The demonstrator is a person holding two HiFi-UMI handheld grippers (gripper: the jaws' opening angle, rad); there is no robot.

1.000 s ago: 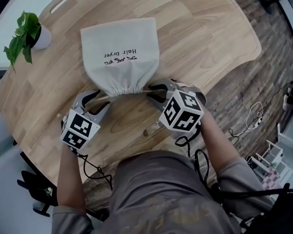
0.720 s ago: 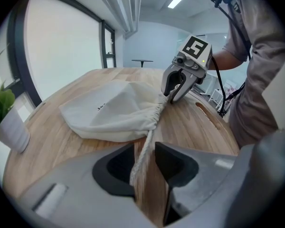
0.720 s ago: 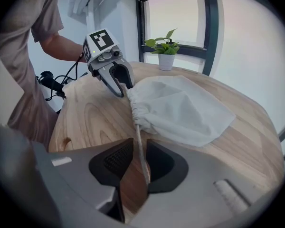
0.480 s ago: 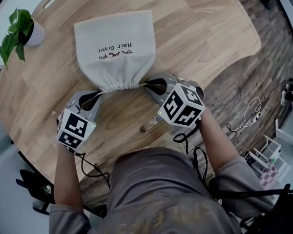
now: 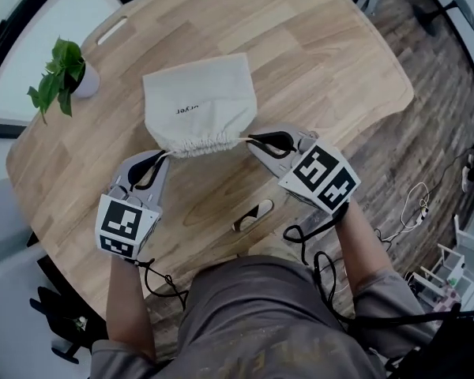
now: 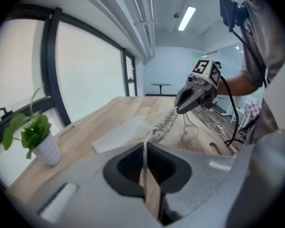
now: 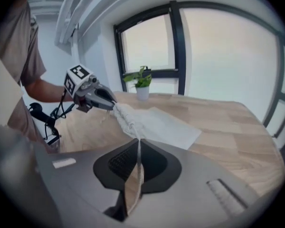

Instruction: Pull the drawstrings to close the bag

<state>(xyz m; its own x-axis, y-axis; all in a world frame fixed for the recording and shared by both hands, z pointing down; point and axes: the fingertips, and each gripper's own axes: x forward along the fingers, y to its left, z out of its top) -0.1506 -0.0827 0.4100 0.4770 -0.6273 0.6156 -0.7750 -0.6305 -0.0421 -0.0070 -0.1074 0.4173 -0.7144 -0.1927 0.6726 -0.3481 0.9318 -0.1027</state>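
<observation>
1. The left hand-held gripper (image 5: 159, 159) is clamped on the left drawstring (image 6: 144, 158). The cord runs taut from between its closed jaws to the bag, so the pull goes into the cord rather than the cloth.
2. The right hand-held gripper (image 5: 251, 140) has just been closing its jaws. They are now pinched tight on the right drawstring (image 7: 138, 151), which lies between them.
3. The two grippers sit on opposite sides of the bag's mouth (image 5: 197, 143) with their tips pointing inward. Held this way, they can likely draw the cords in opposite directions and cinch the channel evenly.
4. The mouth is bunched into tight gathers between the tips, so I judge the closing to be almost done.
5. The bag (image 5: 199, 101) lies flat on the desk (image 5: 324, 54), its closed end away from the person. Its own weight on the wood probably steadies it against the pull.
6. A potted plant (image 5: 63, 76) stands well apart, near the desk's far left edge.
</observation>
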